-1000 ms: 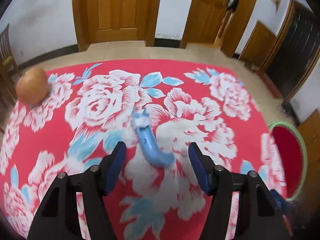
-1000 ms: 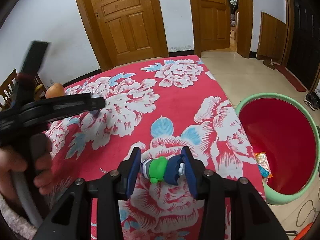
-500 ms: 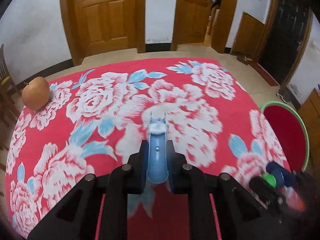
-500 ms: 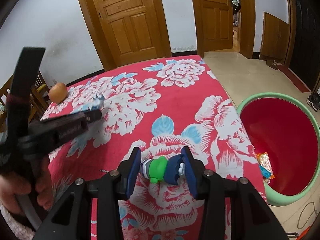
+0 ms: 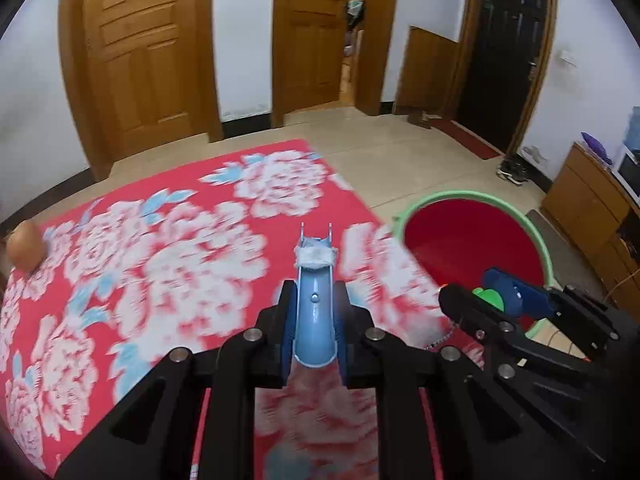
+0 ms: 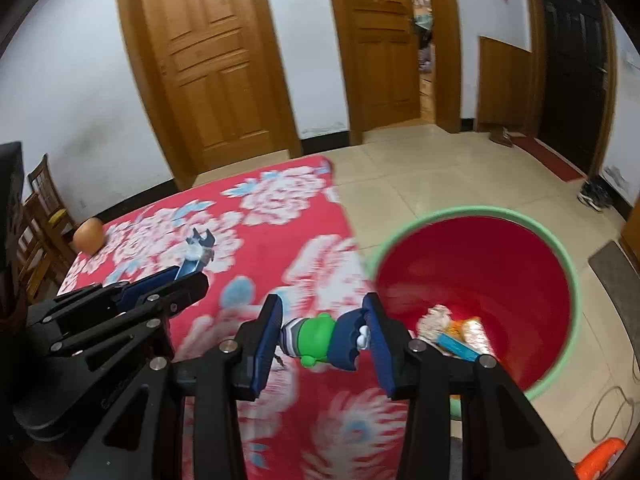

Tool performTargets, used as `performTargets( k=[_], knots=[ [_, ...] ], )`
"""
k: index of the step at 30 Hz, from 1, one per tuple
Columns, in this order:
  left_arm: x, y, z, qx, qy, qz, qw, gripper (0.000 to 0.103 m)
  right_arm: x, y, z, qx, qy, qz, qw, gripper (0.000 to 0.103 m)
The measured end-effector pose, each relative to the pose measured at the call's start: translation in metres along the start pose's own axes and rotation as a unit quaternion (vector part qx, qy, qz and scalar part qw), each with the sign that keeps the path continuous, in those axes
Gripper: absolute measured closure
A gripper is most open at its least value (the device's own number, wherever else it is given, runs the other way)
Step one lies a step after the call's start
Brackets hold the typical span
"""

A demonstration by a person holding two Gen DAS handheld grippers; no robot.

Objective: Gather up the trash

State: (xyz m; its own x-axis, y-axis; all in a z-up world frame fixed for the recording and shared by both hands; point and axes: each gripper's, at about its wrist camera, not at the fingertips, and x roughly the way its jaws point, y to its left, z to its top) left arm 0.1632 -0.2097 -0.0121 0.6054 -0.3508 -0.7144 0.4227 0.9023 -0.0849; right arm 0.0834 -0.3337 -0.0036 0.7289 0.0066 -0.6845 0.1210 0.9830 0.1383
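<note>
Your left gripper [image 5: 314, 316] is clamped on a curved pale-blue plastic piece [image 5: 314, 300]; its jaws closed onto it within the last second. The piece stands up between the pads and juts forward, with a band of white fluff around its forked tip. It is lifted clear of the red floral tablecloth [image 5: 160, 260].

Your right gripper [image 6: 324, 336] holds a small toy figure [image 6: 324, 338] with a striped end, a green middle and a dark blue end, pressed lengthwise between the two blue pads. It hangs over the table's right edge, just beside the bin.

The bin [image 6: 568, 280] is red inside with a pale green rim and stands on the tiled floor to the right of the table. Inside it lie an orange wrapper [image 6: 472, 330], a blue packet and a whitish crumpled scrap.

An orange-brown round fruit [image 5: 24, 245] sits at the table's far left corner. Wooden chairs [image 6: 44, 216] stand past that corner, and wooden doors [image 6: 216, 60] line the wall behind.
</note>
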Motion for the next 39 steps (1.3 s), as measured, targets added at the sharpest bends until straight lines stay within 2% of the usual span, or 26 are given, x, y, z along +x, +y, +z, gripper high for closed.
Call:
performTargets(
  k=[12, 21, 27, 29, 30, 31, 32, 33, 39],
  knots=[
    [0.029, -0.06, 0.016, 0.026, 0.013, -0.043, 0.9987, 0.087, 0.0, -0.085, 0.001, 0.061, 0.003, -0.05, 0.997, 0.058],
    [0.052, -0.089, 0.027, 0.037, 0.019, -0.082, 0.9958, 0.087, 0.01, -0.116, 0.003, 0.08, 0.003, -0.068, 0.994, 0.058],
    [0.066, -0.103, 0.029, 0.049, 0.035, -0.088, 0.9943, 0.087, 0.02, -0.134, 0.0, 0.096, 0.011, -0.08, 0.992, 0.058],
    [0.069, -0.107, 0.028, 0.056, 0.04, -0.082, 0.9942, 0.081, 0.021, -0.139, 0.0, 0.101, 0.009, -0.084, 0.991, 0.056],
    [0.07, -0.107, 0.027, 0.059, 0.04, -0.08, 0.9942, 0.069, 0.021, -0.14, 0.0, 0.104, 0.006, -0.089, 0.991, 0.052],
    [0.07, -0.108, 0.026, 0.059, 0.038, -0.079, 0.9944, 0.06, 0.021, -0.142, 0.0, 0.107, 0.006, -0.097, 0.989, 0.039],
    [0.07, -0.108, 0.025, 0.058, 0.036, -0.076, 0.9947, 0.057, 0.021, -0.144, 0.0, 0.108, 0.004, -0.101, 0.989, 0.033],
    [0.07, -0.107, 0.024, 0.056, 0.036, -0.076, 0.9949, 0.053, 0.02, -0.145, 0.001, 0.109, 0.002, -0.107, 0.988, 0.033],
    [0.068, -0.105, 0.023, 0.051, 0.038, -0.071, 0.9954, 0.051, 0.014, -0.148, 0.002, 0.109, -0.004, -0.107, 0.988, 0.033]
  ],
)
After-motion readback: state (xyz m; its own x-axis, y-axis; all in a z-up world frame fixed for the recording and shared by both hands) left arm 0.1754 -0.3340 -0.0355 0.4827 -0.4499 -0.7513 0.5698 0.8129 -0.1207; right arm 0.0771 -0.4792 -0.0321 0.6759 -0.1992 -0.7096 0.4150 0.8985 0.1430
